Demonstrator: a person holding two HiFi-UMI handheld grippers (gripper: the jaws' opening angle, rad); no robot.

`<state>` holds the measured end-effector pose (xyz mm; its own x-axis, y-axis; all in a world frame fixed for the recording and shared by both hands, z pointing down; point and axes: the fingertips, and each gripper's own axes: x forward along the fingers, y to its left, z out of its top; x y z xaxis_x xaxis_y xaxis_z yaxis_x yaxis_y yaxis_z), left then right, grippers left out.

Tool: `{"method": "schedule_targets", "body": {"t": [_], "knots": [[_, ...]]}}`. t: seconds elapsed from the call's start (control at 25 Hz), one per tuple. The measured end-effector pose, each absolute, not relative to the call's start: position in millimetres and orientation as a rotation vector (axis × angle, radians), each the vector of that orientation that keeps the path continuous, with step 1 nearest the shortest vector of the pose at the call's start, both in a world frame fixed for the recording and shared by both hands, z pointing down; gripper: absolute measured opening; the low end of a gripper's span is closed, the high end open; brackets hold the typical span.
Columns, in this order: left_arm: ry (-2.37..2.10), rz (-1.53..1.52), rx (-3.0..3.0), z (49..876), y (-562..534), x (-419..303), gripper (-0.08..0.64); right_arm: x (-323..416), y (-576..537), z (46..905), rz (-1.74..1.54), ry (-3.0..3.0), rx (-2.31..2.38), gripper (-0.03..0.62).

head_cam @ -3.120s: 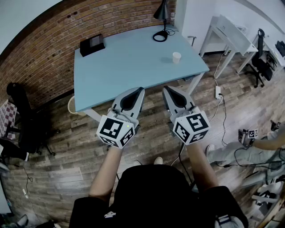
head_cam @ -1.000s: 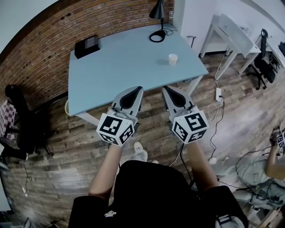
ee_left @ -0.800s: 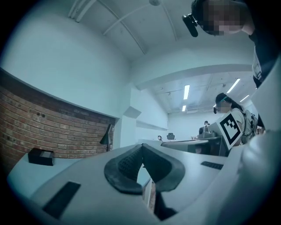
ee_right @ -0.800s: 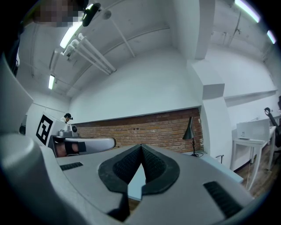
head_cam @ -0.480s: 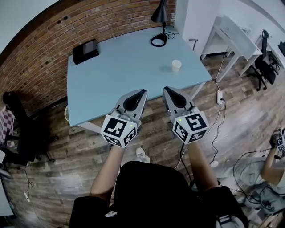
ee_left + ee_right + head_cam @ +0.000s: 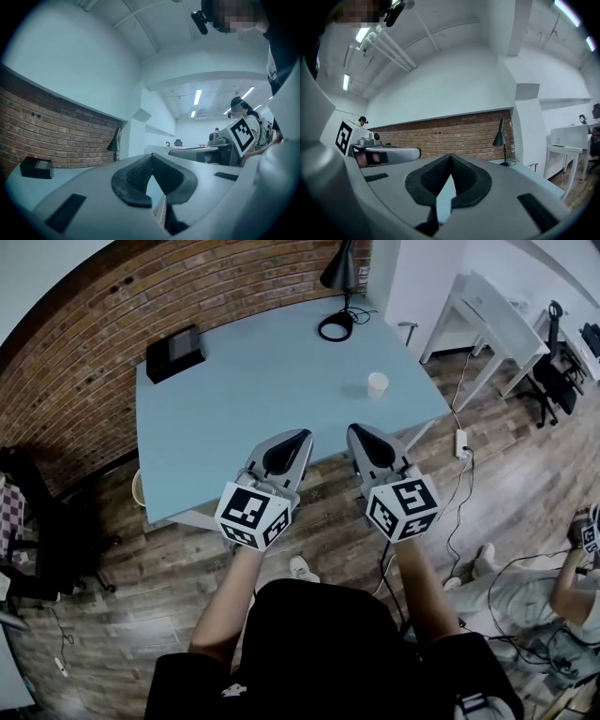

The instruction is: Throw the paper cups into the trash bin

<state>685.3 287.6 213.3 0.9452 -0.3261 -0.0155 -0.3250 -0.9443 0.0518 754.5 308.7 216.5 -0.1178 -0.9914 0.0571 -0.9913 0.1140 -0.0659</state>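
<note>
Paper, white and thin-walled: the paper cup [image 6: 377, 384] stands upright on the pale blue table [image 6: 234, 399] near its right-hand edge, long axis vertical, mouth up. It lies ahead and slightly right of the right gripper [image 6: 356, 429], which we judge the nearer tool. The left gripper [image 6: 300, 435] is just beside it, further from the cup. Both point level at the table's near edge, jaws pressed together with nothing between the ribbed black pads [image 6: 433, 179] (so they must open before any grasp). We take the round pale rim [image 6: 139, 488] under the table's left corner for the trash bin, well apart from the cup. Such a light, tapered cup should crush easily.
</note>
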Motion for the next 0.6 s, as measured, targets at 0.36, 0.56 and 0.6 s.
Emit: {"method": "schedule_targets", "body": {"t": [0.36,0.56,0.6], "knots": [[-0.476,-0.053,3.048,219,252,670,0.009,743,273,225,-0.125,2.336,-2.127,0.003],[-0.459,-0.057,3.024,225,234,667,0.009,743,260,229,-0.135,2.321,-2.163,0.003],[-0.453,-0.056,3.02,226,232,669,0.009,746,258,230,-0.141,2.315,-2.174,0.003]]}}
